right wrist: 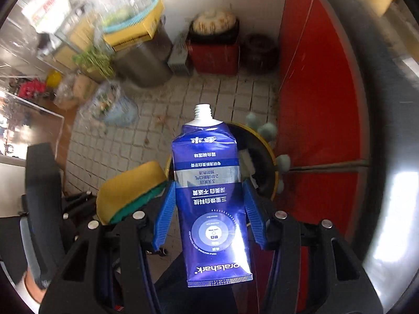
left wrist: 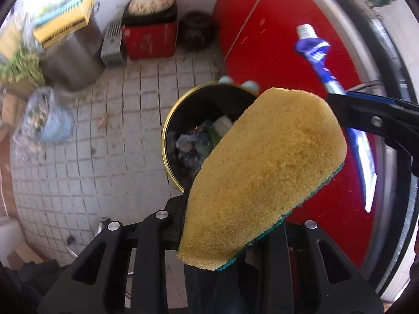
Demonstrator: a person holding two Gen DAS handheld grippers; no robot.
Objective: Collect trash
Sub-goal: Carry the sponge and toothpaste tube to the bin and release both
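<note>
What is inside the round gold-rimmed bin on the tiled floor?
The bin already holds crumpled trash: bluish and dark wrappers plus a pale green-white piece. The sponge held in the left gripper covers its right side, and the toothpaste tube blocks it in the other view.

- yellow sponge clamped in left gripper, above gold-rimmed trash bin
- blue toothpaste tube pinched by right gripper, before red cabinet
</note>
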